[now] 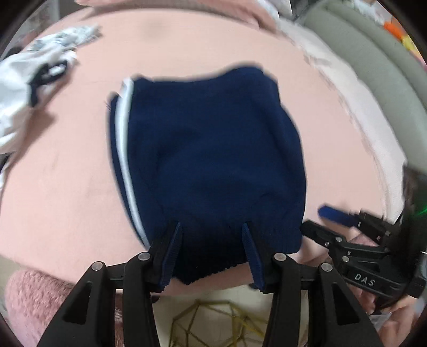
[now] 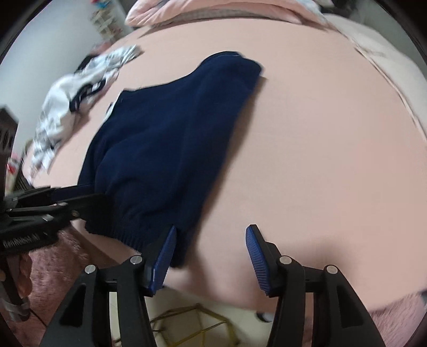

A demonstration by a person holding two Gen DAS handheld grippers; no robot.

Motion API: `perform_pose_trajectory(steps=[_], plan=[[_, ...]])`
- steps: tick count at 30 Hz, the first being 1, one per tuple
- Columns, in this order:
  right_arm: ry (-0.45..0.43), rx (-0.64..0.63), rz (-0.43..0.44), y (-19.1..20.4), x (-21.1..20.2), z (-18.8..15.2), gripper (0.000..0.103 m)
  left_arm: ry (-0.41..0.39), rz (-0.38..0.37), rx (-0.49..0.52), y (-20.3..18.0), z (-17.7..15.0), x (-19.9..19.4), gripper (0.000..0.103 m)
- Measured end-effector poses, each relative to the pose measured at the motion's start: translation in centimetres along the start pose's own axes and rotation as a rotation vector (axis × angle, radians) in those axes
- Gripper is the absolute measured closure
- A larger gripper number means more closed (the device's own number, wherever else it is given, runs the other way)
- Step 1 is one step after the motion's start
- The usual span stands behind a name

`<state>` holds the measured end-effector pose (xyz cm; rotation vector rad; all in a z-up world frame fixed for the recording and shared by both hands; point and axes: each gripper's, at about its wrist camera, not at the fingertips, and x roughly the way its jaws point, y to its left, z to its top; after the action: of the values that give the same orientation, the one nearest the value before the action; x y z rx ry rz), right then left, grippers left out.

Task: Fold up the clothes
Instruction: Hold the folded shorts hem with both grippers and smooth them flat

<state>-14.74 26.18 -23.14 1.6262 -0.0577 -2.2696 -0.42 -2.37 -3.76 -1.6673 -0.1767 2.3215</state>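
Note:
A navy knitted garment (image 1: pixel 213 149) with a white side stripe lies folded on the pink bed sheet (image 1: pixel 66 186). Its ribbed hem is at the bed's near edge. My left gripper (image 1: pixel 212 240) stands over that hem with its jaws apart; the cloth lies flat between the fingers and spreads past both, not pinched. In the right wrist view the garment (image 2: pixel 165 138) runs off to the upper left. My right gripper (image 2: pixel 210 240) is open at its near right corner, with the left pad beside the cloth and bare sheet (image 2: pixel 320 146) between the pads. The left gripper (image 2: pixel 88 197) reaches in from the left edge.
White patterned clothes (image 1: pixel 32 80) (image 2: pixel 66 106) lie crumpled at the bed's far left. Pink pillows (image 2: pixel 213 10) line the far end. A pink fuzzy rug (image 1: pixel 32 299) and a gold wire object (image 1: pixel 213 320) sit on the floor below the near edge. The right gripper (image 1: pixel 333 221) shows at lower right.

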Motion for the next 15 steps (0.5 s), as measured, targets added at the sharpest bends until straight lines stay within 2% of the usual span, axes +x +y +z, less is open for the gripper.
perform_pose_trajectory(steps=[3, 6, 8, 9, 13, 15], plan=[[-0.048, 0.03, 0.037, -0.6, -1.8, -0.2, 0.049, -0.05, 0.016, -0.071, 1.4, -0.5, -1.8, 0.059], [-0.054, 0.065, 0.083, -0.4, -1.8, 0.1, 0.049, -0.029, -0.01, -0.14, 2.9, -1.5, -1.2, 0.058], [-0.049, 0.068, 0.092, 0.2, -1.2, 0.4, 0.049, -0.014, -0.011, -0.185, 4.0, -0.9, -0.3, 0.058], [-0.042, 0.064, 0.094, 0.5, -0.8, 0.3, 0.049, -0.004, -0.04, -0.211, 4.0, -0.3, 0.1, 0.058], [-0.008, 0.069, 0.12, 1.4, 0.6, 0.0, 0.049, 0.072, -0.141, -0.258, 4.6, -1.8, 2.1, 0.058], [0.002, 0.062, 0.126, 1.7, 0.9, -0.1, 0.049, 0.059, -0.172, -0.276, 4.6, -2.4, 2.4, 0.058]])
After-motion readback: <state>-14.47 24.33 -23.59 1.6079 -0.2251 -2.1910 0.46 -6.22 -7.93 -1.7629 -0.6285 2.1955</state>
